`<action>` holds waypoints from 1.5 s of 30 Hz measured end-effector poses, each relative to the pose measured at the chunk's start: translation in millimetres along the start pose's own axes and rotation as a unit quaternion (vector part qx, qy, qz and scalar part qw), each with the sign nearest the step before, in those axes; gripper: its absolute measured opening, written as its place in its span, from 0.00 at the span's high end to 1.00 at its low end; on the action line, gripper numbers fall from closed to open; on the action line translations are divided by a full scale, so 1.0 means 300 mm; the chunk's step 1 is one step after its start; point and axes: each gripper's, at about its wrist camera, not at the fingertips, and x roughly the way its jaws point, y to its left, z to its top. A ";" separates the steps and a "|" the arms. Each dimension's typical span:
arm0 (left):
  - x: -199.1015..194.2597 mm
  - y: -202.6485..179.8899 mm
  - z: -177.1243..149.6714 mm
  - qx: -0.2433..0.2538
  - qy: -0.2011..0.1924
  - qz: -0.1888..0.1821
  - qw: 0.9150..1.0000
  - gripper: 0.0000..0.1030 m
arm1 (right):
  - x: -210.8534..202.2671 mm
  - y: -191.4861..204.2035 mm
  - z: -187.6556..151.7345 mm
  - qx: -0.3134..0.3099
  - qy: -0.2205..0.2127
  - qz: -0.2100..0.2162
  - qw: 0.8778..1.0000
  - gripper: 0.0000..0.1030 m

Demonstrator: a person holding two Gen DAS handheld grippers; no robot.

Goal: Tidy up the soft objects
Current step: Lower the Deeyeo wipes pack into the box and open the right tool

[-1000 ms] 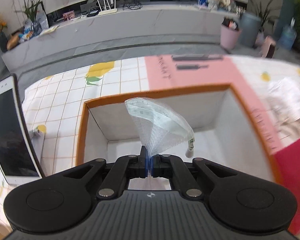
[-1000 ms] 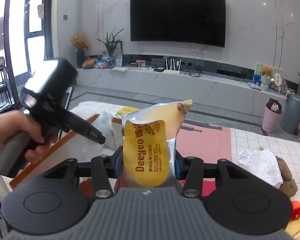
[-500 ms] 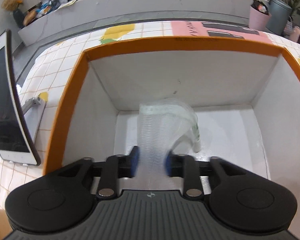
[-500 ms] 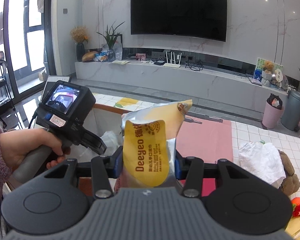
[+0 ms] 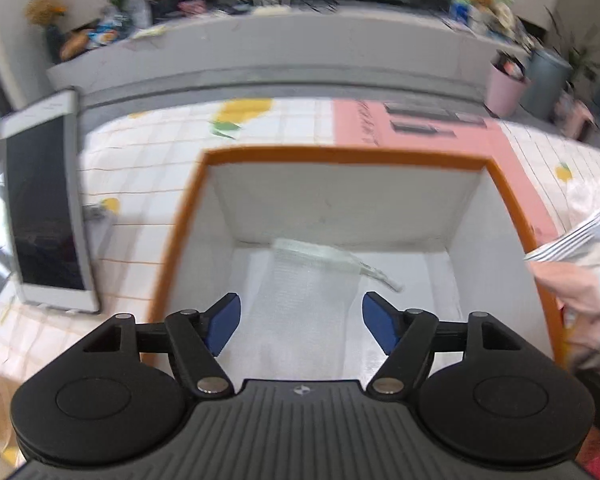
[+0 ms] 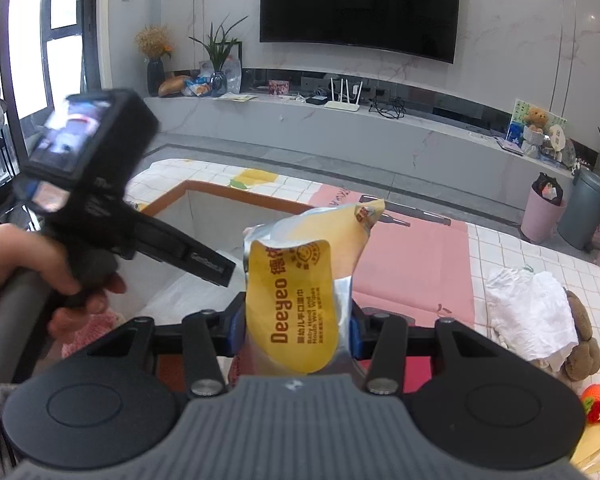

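Note:
My left gripper (image 5: pixel 301 322) is open and empty above the orange-rimmed white box (image 5: pixel 340 157). A clear mesh plastic bag (image 5: pixel 312 280) lies on the box floor between and beyond the blue pads (image 5: pixel 224 320). My right gripper (image 6: pixel 296 328) is shut on a yellow and silver Deeyeo wet-wipes pack (image 6: pixel 300 296), held upright near the box's right side. The pack's silver edge shows at the right of the left wrist view (image 5: pixel 580 240). The left gripper also shows in the right wrist view (image 6: pixel 100 200), held in a hand over the box (image 6: pixel 228 194).
A white phone on a stand (image 5: pixel 44 200) stands left of the box. On the checked tablecloth to the right lie a white cloth (image 6: pixel 532 312), a brown plush toy (image 6: pixel 584 344) and a small red-orange knitted toy (image 6: pixel 596 400). A pink mat (image 6: pixel 412 256) lies behind the box.
My left gripper lowered the mesh bag into the box, opened and let it go, then drew back upward. The right gripper kept hold of the wipes pack.

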 end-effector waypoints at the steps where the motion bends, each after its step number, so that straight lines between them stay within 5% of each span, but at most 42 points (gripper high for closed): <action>1: -0.020 0.011 -0.004 -0.008 -0.010 0.002 1.000 0.16 | 0.009 0.002 0.004 0.001 0.004 0.000 1.000 0.54; 5: -0.044 0.108 -0.046 -0.083 -0.038 0.009 0.996 0.18 | 0.056 0.026 0.042 -0.002 0.017 -0.004 1.000 0.54; 11: -0.088 0.105 -0.069 0.000 -0.048 -0.009 0.999 0.17 | 0.201 0.072 0.095 -0.012 0.058 -0.002 0.998 0.54; 16: -0.063 0.159 -0.055 -0.036 -0.037 -0.026 0.998 0.37 | 0.333 0.101 0.142 -0.022 0.093 -0.017 0.995 0.54; 23: -0.099 0.209 -0.071 -0.037 -0.036 -0.076 0.996 0.34 | 0.479 0.100 0.159 -0.008 0.162 -0.007 0.987 0.54; 31: -0.086 0.187 -0.080 -0.020 -0.029 -0.080 0.996 0.26 | 0.692 0.077 0.151 0.057 0.255 -0.021 0.965 0.54; 42: -0.082 0.193 -0.079 -0.022 -0.030 -0.084 0.996 0.25 | 0.764 0.064 0.134 0.087 0.285 -0.015 0.955 0.51; 45: -0.083 0.189 -0.079 -0.019 -0.030 -0.082 0.996 0.25 | 0.741 0.067 0.154 0.072 0.257 -0.019 0.963 0.34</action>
